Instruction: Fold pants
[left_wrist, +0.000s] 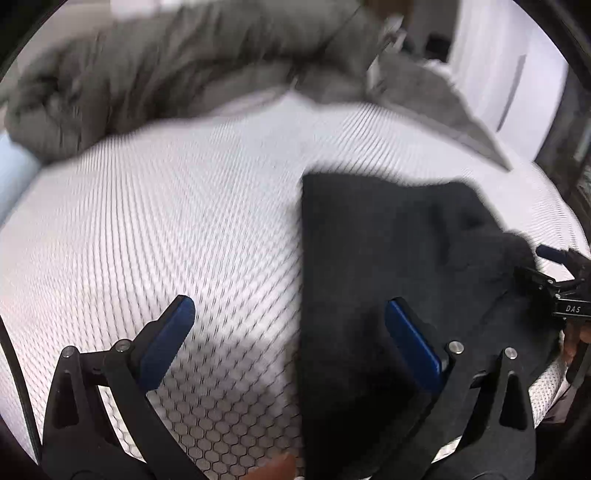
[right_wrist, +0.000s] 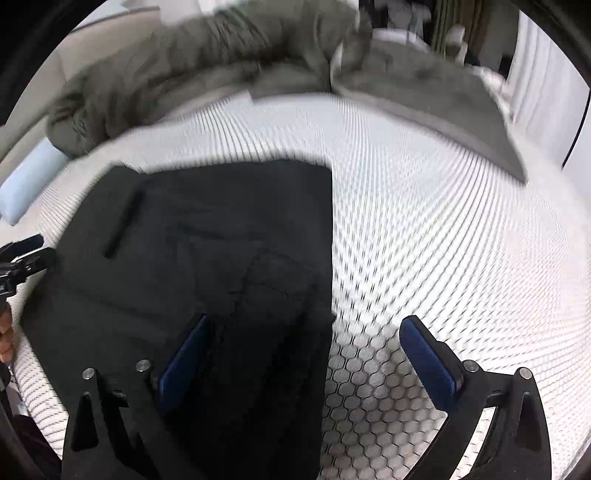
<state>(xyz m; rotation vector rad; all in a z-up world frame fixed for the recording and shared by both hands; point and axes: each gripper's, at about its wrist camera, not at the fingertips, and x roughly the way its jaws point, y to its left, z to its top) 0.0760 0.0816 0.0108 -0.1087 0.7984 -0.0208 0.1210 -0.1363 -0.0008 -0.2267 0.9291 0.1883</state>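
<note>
The black pants (left_wrist: 388, 258) lie folded into a dark rectangle on a white honeycomb-patterned mattress (left_wrist: 166, 221). My left gripper (left_wrist: 291, 321) is open over the pants' left edge, with one blue pad (left_wrist: 410, 339) above the cloth and the other (left_wrist: 173, 328) above bare mattress. In the right wrist view the pants (right_wrist: 203, 240) fill the left half, a pocket slit showing near their far left. My right gripper (right_wrist: 306, 347) is open across their right edge, holding nothing. Whether either gripper touches the cloth I cannot tell.
A rumpled grey blanket (left_wrist: 166, 66) runs along the far side of the mattress, its flat corner (right_wrist: 461, 110) reaching down the right. A light blue pillow (right_wrist: 29, 184) sits at the far left. A hand (right_wrist: 5, 332) shows at the left rim.
</note>
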